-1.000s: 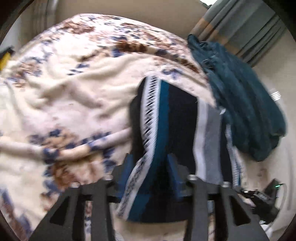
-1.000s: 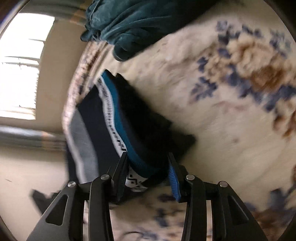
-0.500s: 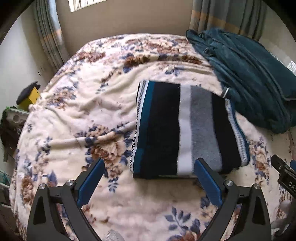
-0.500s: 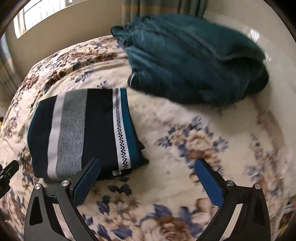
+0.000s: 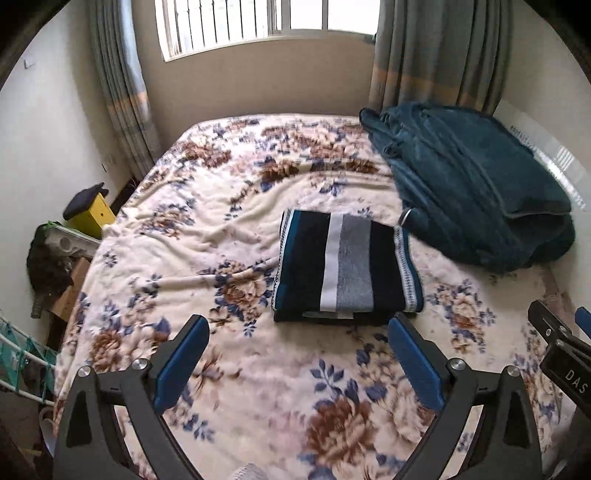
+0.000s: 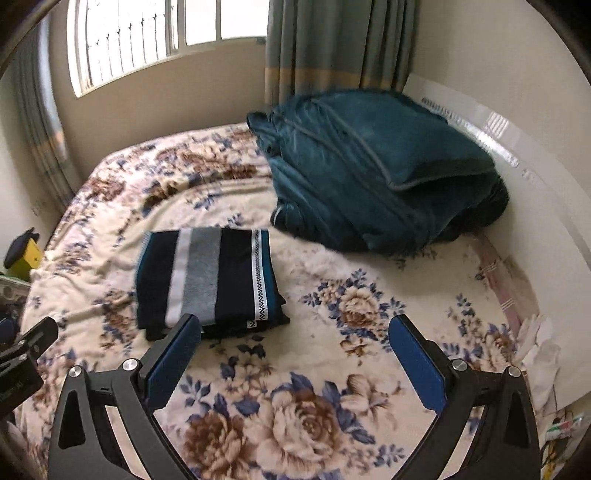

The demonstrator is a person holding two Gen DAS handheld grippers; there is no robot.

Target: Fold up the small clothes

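Left wrist view shows the left gripper (image 5: pixel 297 354) with its two blue pads spread wide apart and nothing between them. A second ago those pads were pinched on the edge of the striped sweater (image 5: pixel 345 267), so they have just been opening, and now the gripper sits back from it, above the flowery blanket (image 5: pixel 177 236). The sweater lies folded in a neat flat block in the middle of the bed, with dark, white, grey and blue stripes on top. A second ago it filled most of the picture and looked crumpled; now it looks small and far off, and the window (image 5: pixel 258 22) and curtains (image 5: pixel 439 51) can be seen too. In the right wrist view the right gripper (image 6: pixel 295 350) is also wide apart and holds nothing. It was clamped on the sweater's corner before, and its pads have just been opening as well. One blue pad now sits in front of the sweater's (image 6: pixel 208 278) near edge in the picture. A big teal blanket (image 6: pixel 376 166) is heaped near the sweater, by the wall.
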